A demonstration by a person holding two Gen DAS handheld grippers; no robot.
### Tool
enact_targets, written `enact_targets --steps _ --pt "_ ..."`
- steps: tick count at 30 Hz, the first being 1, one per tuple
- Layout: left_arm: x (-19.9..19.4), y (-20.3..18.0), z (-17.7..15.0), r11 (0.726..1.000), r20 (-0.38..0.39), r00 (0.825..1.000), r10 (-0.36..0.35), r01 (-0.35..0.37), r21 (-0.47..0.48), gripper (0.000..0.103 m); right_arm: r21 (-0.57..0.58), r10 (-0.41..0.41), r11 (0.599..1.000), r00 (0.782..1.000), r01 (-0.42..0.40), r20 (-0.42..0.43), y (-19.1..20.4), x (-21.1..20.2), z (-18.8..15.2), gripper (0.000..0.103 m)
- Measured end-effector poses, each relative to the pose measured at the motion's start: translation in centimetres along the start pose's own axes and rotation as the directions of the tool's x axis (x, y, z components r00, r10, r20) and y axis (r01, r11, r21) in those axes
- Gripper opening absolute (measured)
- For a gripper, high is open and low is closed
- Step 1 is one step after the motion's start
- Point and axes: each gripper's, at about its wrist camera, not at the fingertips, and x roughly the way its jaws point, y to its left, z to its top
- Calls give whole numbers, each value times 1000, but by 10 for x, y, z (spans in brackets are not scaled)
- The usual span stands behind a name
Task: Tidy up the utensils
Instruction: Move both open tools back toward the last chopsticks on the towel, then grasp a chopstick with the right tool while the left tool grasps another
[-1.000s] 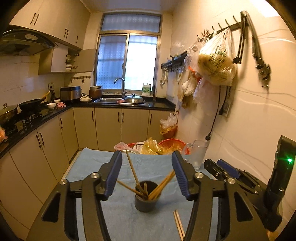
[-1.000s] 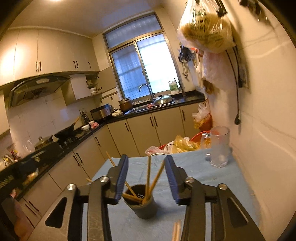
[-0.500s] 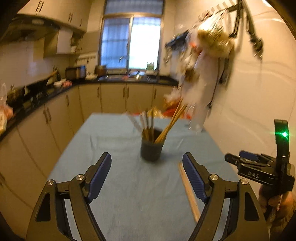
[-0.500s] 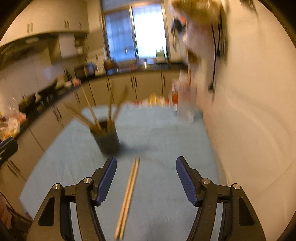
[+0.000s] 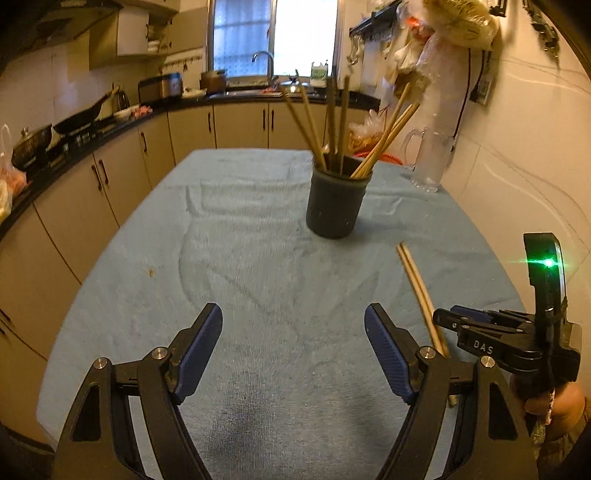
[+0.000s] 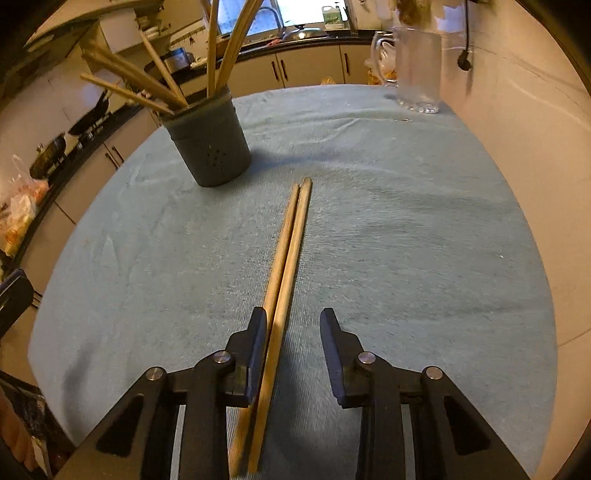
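A dark grey utensil cup [image 5: 336, 203] holding several wooden chopsticks stands on the blue cloth [image 5: 258, 280]; it also shows in the right wrist view [image 6: 212, 144]. A loose pair of chopsticks [image 6: 284, 273] lies flat on the cloth, also seen in the left wrist view [image 5: 421, 291]. My right gripper [image 6: 293, 326] is open and low over the pair's near half, the chopsticks lying between the jaws against the left finger [image 6: 256, 347]. My left gripper [image 5: 293, 332] is open and empty over bare cloth. The right gripper shows in the left wrist view [image 5: 465, 321].
A clear glass pitcher [image 6: 417, 68] stands at the table's far right near the wall, also in the left wrist view [image 5: 430, 158]. Kitchen counters [image 5: 92, 129] run along the left and back. Bags hang on the right wall [image 5: 443, 33].
Both grippers have pulled back from the cup and dropped lower. The right gripper has moved over the loose chopsticks and narrowed its jaws around them. The left has opened wider.
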Motion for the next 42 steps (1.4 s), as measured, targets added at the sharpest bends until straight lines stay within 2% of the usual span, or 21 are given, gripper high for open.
enact_targets --steps 2,9,10,11,14,17,19,22,27,33,36,37,38,39,41,42 --pt "8 3 -1 1000 -21 1000 -9 9 -14 78 -21 -35 999 999 36 3 2 5 0 26" --pt "26 3 -3 999 -69 997 -26 24 -31 78 -83 -140 987 990 140 4 11 14 2 22" --pt "28 4 -3 999 -75 997 -29 27 -36 78 -86 -145 986 989 144 4 14 14 2 19" --pt "30 5 -3 999 -81 996 -28 25 -42 78 -89 -141 986 990 140 2 16 14 2 14" --pt "33 9 -4 998 -87 996 -15 10 -56 78 -87 -99 991 995 99 -2 30 11 -4 11" --pt "37 13 -5 997 -99 995 -12 5 -73 78 -72 11 997 1000 -12 -17 49 9 -13 9" --pt "39 13 -6 998 -108 994 -14 7 -70 78 -43 35 998 999 -36 -18 53 8 -15 8" --pt "42 9 -9 998 -124 992 -24 17 -59 78 -11 -6 1000 1000 6 -5 43 7 -15 8" --pt "55 -5 -11 999 -157 987 -45 41 -29 78 82 -95 992 995 95 -1 2 -4 -20 8" --pt "84 -23 -9 999 -191 982 -2 10 42 78 125 -89 988 996 87 13 -18 -12 -25 8" --pt "98 -26 -6 999 -219 976 -6 17 47 77 124 -92 988 996 88 22 -18 -16 -27 8" --pt "102 -27 -5 999 -231 973 -13 24 46 73 124 -92 988 995 88 24 -17 -15 -27 8" --pt "106 -28 -5 999 -247 969 -20 32 44 63 125 -91 988 996 87 25 -18 -11 -24 8" --pt "110 -30 -5 998 -258 966 -19 32 46 57 126 -91 988 996 86 27 -18 -10 -24 8" --pt "110 -34 -4 997 -241 970 22 -3 79 22 133 -85 988 996 81 28 -19 -10 -25 8" --pt "110 -35 -3 996 -237 971 41 -20 91 13 137 -82 988 996 77 28 -20 -11 -26 8"
